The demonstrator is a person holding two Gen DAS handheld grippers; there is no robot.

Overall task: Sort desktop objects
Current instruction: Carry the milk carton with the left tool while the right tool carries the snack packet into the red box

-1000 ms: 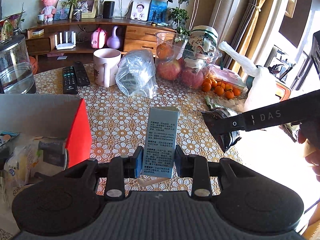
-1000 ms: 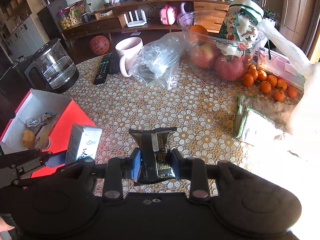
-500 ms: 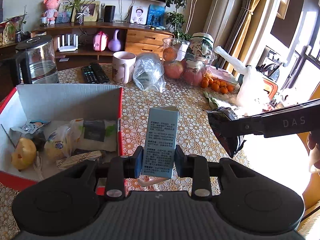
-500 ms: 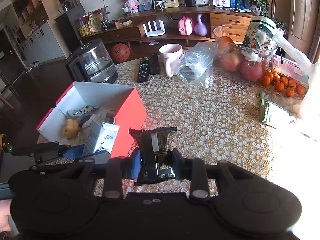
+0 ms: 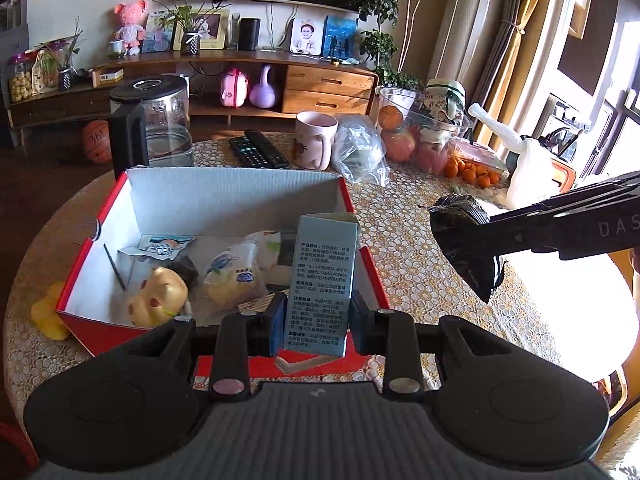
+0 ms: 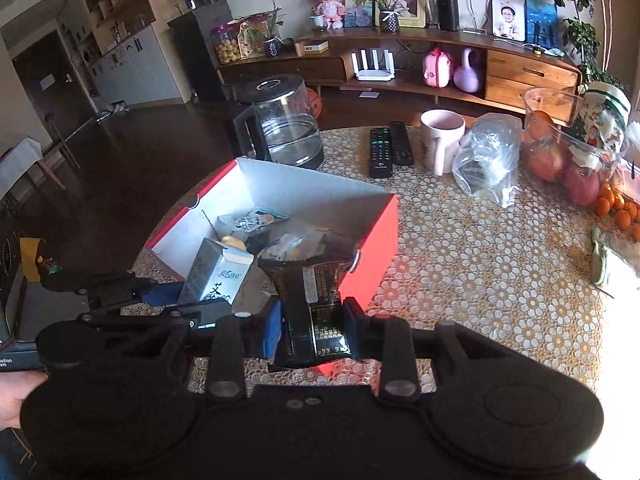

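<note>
My left gripper (image 5: 316, 326) is shut on a tall pale-blue carton (image 5: 322, 280) with printed text, held upright over the near right corner of the red box (image 5: 100, 216). My right gripper (image 6: 310, 330) is shut on a black foil packet (image 6: 316, 300), held over the box's near right corner (image 6: 380, 240). The packet (image 5: 466, 252) and right gripper also show at the right of the left wrist view. The carton (image 6: 218, 276) and left gripper appear at the left of the right wrist view. Inside the white-lined box lie several snack bags and a yellow toy head (image 5: 160, 296).
On the lace tablecloth stand a glass kettle (image 5: 160, 124), two remotes (image 5: 258, 148), a pink mug (image 5: 316, 140), a clear plastic bag (image 5: 360, 152), a fruit bowl (image 5: 420, 136) and small oranges (image 5: 468, 172). A yellow toy (image 5: 48, 316) lies left of the box. A green-edged cloth (image 6: 608, 264) lies right.
Both grippers have moved left and up with their loads, from over the bare tablecloth to over the red box. The box interior has come into full view.
</note>
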